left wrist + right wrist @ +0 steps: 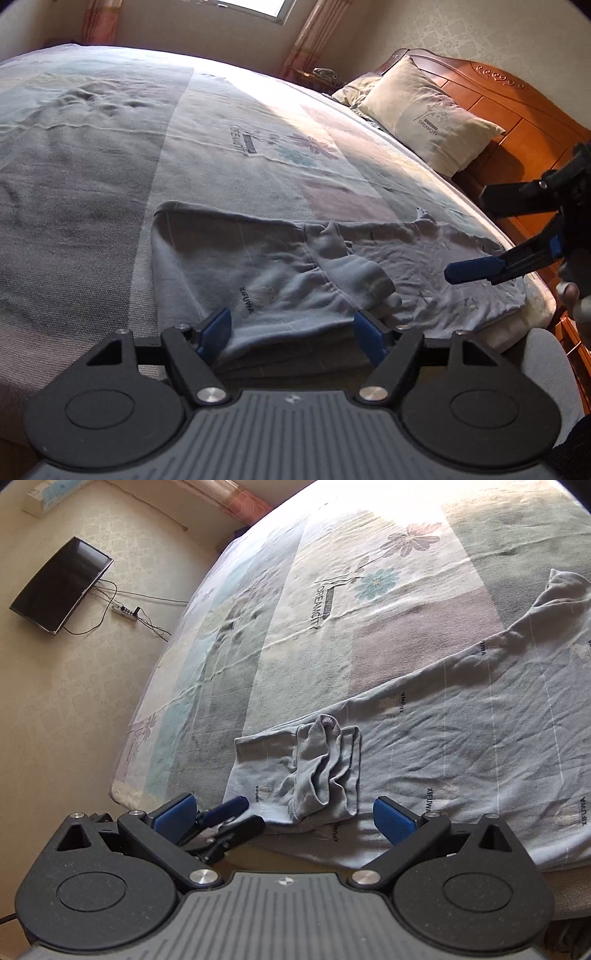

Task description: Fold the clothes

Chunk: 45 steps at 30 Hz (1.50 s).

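Cloth lies spread along the near edge of the bed: a pale blue-grey garment of thin, soft jersey, printed with small dark lettering and faint motifs, crossed by fine light lines. Part of it lies flat, with one straight folded-looking edge at its far left corner in my left view. A sleeve is turned in on top of the body and bunched into loose ridges, its ribbed cuff showing. The rest runs off toward the pillow end, creased and uneven.

By my judgement the fold is partway: one sleeve is in over the body, yet the pile is not compact or squared, and the wrinkles want smoothing. How many layers lie beneath I cannot tell.

My left claw hangs just at the garment's near hem, pads apart, holding nothing. My right claw sits low over the near edge too, pads wide apart and empty, the cloth between and beyond them.

The bedsheet below is coarser woven cotton in faded blocks with flower prints.
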Available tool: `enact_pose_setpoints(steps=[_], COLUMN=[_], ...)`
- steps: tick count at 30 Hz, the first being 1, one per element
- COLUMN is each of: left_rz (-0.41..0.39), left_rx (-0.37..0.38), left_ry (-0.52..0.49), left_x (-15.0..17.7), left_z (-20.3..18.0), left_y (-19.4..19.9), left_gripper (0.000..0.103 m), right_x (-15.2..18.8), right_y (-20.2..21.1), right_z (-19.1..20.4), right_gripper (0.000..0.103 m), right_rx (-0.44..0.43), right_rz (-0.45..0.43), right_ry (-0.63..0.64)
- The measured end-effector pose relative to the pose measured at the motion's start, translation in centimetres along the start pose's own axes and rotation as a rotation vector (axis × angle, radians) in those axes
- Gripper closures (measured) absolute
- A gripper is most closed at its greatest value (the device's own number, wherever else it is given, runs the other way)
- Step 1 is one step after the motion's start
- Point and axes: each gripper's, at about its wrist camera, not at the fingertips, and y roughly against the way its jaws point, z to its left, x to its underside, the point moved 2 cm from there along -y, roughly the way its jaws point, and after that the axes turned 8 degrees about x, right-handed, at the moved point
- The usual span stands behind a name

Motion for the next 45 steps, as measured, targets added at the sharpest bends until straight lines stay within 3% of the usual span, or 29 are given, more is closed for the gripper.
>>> enact_pose_setpoints(steps=[3, 9, 14, 17, 19, 21, 24, 29, 34, 45], left_rz=[0.008, 0.001, -0.007, -0.014, -0.019, -0.024, -0.031, -0.038, -0.034, 0.029], left_rx=[0.034, 0.018, 0.031, 0.039, 0.032, 0.025, 0.017, 0.021, 0.025, 0.207], left_ry=[0.0, 0.009, 0.025, 0.032, 0.016, 0.0, -0.023, -0.039, -0.129, -0.256], left_x=[1.1, 0.9, 1.4, 1.4, 1.4, 1.4, 1.3, 1.2, 1.3, 0.1], left_z=[-0.7, 0.6, 1.0, 1.0, 0.5, 0.0, -0.7, -1.6, -3.2, -5.8], left_y=[1.1, 1.3, 1.6, 1.9, 2.0, 2.0, 2.1, 1.6, 1.3, -3.4], left_gripper=[0.029, 0.029, 0.027, 0.027, 0.027, 0.027, 0.027, 0.027, 0.027, 0.027], right_x=[-0.5, -2.7, -1.6, -0.8, -0.8, -1.2, -1.4, 0.0, -0.5, -0.9], right_y=[-1.1, -4.5, -9.0, -7.3, -5.2, -3.5, -3.5, -5.8, -6.9, -7.4], right_z=[1.5, 4.4, 2.1, 0.7, -0.2, -1.2, -3.0, -3.9, -3.0, -3.8], right_gripper=[0.0, 0.0, 0.0, 0.0, 0.0, 0.0, 0.0, 0.0, 0.0, 0.0], right_rx=[-0.039, -0.124, -0.054, -0.126, -0.18, -0.181, -0.159, -0.163, -0.154, -0.243], right_rz=[0.017, 0.014, 0.122, 0.107, 0.05, -0.004, 0.02, 0.134, 0.119, 0.084], right_ry=[0.035, 0.099, 0.053, 0.009, -0.008, -0.009, -0.089, -0.157, -0.132, -0.239])
